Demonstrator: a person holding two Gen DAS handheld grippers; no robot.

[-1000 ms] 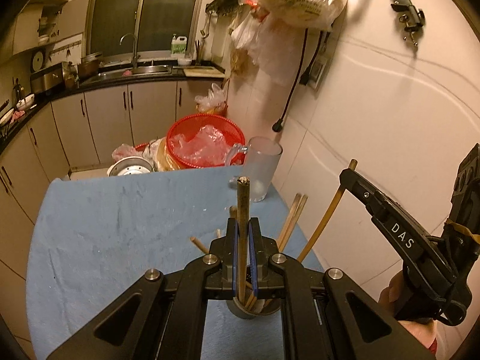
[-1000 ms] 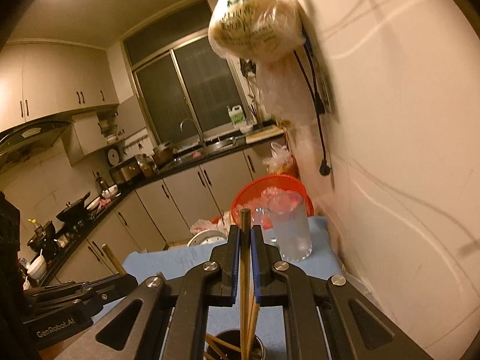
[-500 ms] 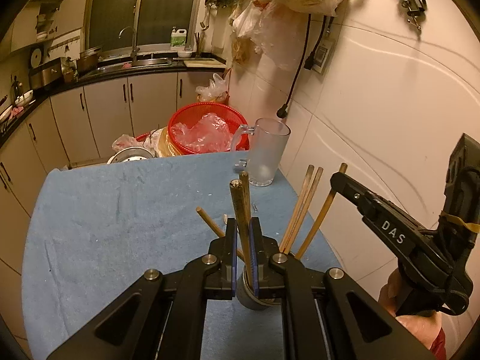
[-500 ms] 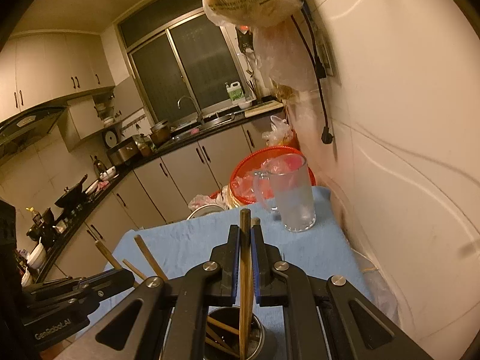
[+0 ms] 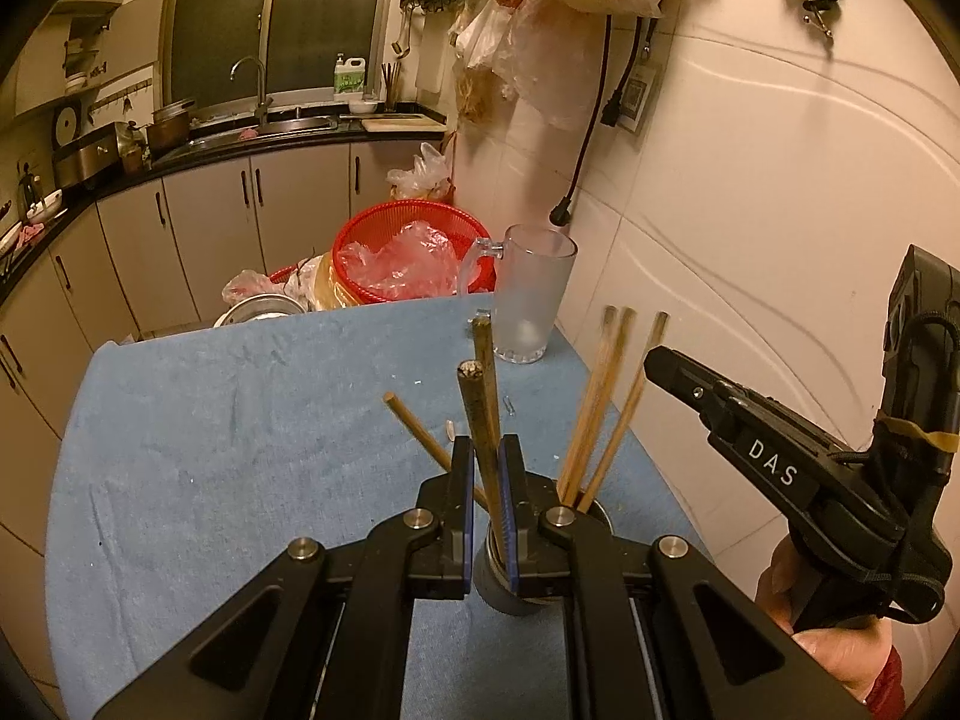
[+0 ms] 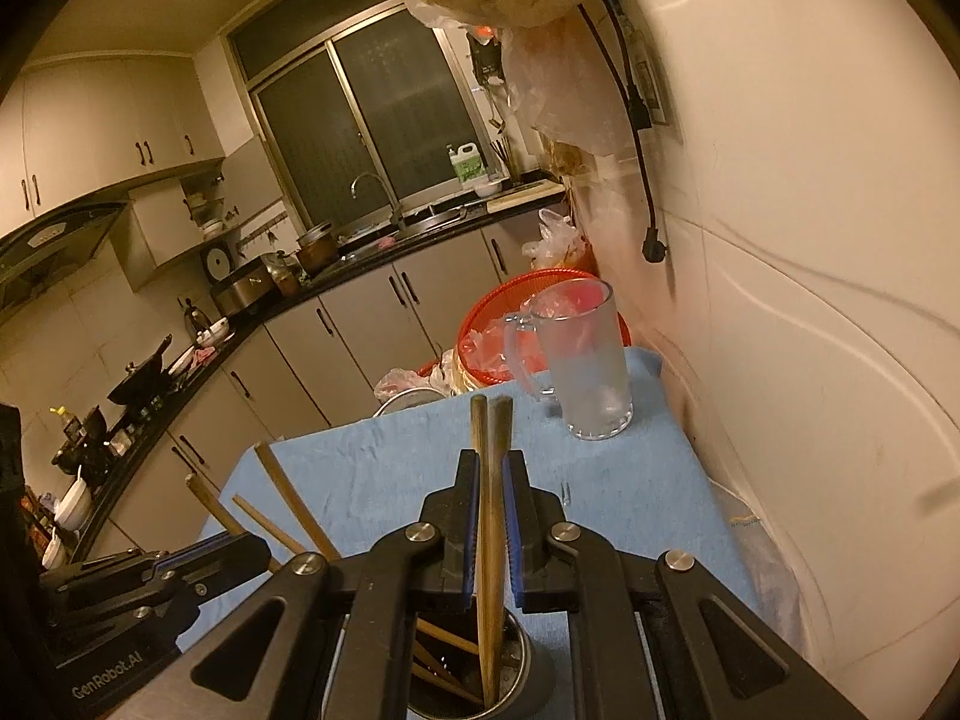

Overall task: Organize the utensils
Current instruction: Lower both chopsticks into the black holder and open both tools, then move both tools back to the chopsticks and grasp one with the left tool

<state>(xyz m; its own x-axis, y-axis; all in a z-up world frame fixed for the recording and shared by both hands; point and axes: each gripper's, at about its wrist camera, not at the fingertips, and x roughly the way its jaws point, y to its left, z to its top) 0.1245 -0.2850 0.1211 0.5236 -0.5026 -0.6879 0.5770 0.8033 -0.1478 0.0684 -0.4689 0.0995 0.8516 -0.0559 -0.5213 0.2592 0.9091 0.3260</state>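
Centrally, low in both wrist views, a metal utensil cup point(image 5: 516, 594) stands on the blue towel point(image 5: 240, 450), already bristling with leaning chopsticks point(image 5: 600, 408). Each claw pinches 2 wooden chopsticks, the left gripper point(image 5: 487, 510) and right gripper point(image 6: 492, 528) holding theirs point(image 5: 480, 414) point(image 6: 491, 480) upright over the cup. Light, stiff and slick, they probably handle best pinched mid-shaft.

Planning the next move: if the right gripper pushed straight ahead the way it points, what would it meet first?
Probably the blue cloth on the table, short of the frosted glass mug; depth is hard to judge. The right gripper points downward over the metal holder.
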